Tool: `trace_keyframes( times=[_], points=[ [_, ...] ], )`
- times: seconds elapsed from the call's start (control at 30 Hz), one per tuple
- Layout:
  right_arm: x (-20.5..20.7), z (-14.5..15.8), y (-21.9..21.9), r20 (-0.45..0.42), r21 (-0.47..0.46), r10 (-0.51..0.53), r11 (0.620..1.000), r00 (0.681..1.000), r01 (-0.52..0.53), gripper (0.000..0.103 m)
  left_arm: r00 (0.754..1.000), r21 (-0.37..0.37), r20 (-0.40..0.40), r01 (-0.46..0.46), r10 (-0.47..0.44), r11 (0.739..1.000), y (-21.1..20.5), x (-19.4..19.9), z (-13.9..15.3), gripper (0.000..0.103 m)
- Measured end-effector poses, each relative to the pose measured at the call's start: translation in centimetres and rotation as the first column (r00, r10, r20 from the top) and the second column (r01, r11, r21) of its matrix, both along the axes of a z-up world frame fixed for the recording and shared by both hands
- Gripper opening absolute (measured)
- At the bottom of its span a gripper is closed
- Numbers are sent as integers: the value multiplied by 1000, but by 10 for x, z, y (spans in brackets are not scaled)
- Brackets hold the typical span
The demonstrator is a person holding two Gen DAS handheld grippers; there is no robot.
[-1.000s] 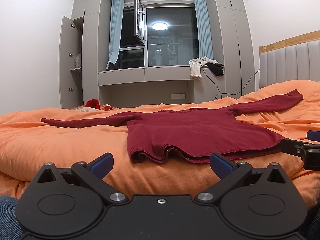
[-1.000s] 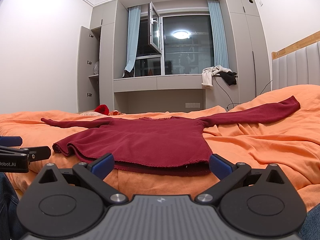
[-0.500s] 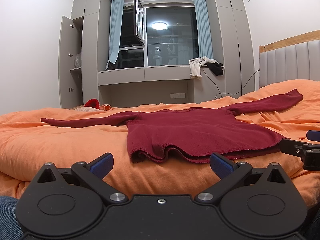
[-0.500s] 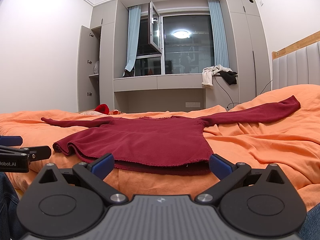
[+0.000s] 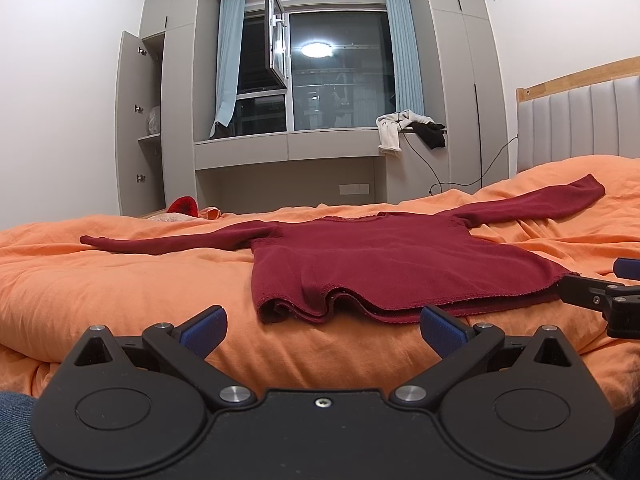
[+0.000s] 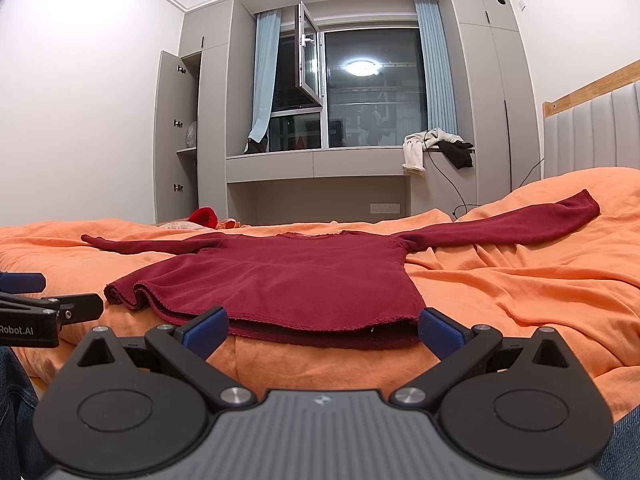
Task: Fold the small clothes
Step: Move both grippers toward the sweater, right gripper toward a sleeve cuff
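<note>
Dark red knit long-sleeved sweater (image 5: 384,264) spread flat on an orange duvet-covered bed (image 5: 120,292), sleeves stretched out to either side, hem nearest the cameras. From the left wrist view: rippled, doubled-over hem corner at the sweater's left, plus the right tool (image 5: 600,296) poking in at the frame's right edge, just beside the hem's other corner. From the right wrist view: a flatter, straighter stretch of hem directly ahead, more creased duvet to the right, and the left tool (image 6: 48,304) entering at the left edge, printed "Robot.AI" on its body. Left tool (image 5: 322,326) wide open, blue-padded fingers (image 5: 202,326) spread apart over bare duvet just short of the hem, gripping nothing. Right tool (image 6: 323,326) equally wide open, empty, blue pads (image 6: 440,332) flanking the hem edge; contact with the cloth impossible to tell. Beyond the bed, a grey built-in wardrobe (image 6: 176,136) with one door open and a dark window (image 6: 372,96) reflecting a ceiling lamp.
</note>
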State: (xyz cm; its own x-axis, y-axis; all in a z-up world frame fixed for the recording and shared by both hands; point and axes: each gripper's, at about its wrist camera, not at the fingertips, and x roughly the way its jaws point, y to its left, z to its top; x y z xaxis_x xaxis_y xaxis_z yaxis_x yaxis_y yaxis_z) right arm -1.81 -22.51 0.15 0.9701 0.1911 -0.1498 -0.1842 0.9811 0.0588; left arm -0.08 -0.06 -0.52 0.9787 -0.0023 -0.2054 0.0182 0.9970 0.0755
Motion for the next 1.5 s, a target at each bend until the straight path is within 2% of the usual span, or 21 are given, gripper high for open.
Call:
trace_keyframes(
  times=[0.43,0.57,0.77,1.03,1.27,1.5],
  points=[
    [3,-9,-4,-13,13,-2,1000,1000,2,103,1000,7,-26,2,-1,1000,-1,6,1,103],
    [2,-4,-6,-20,24,-7,1000,1000,7,103,999,16,-46,4,-3,1000,-2,9,1,102],
    [8,4,-23,-68,122,0,992,998,8,103,995,27,-101,20,-17,999,-7,21,-2,102],
    [37,28,-51,-147,198,48,980,988,-18,103,981,-29,-186,47,-52,998,-8,50,12,102],
    [79,51,-70,-160,153,118,984,980,-93,103,983,63,-168,85,-74,994,-26,82,32,102],
    [113,70,-86,-129,53,46,998,991,-40,103,979,115,-189,104,-82,988,-40,131,52,103]
  ],
)
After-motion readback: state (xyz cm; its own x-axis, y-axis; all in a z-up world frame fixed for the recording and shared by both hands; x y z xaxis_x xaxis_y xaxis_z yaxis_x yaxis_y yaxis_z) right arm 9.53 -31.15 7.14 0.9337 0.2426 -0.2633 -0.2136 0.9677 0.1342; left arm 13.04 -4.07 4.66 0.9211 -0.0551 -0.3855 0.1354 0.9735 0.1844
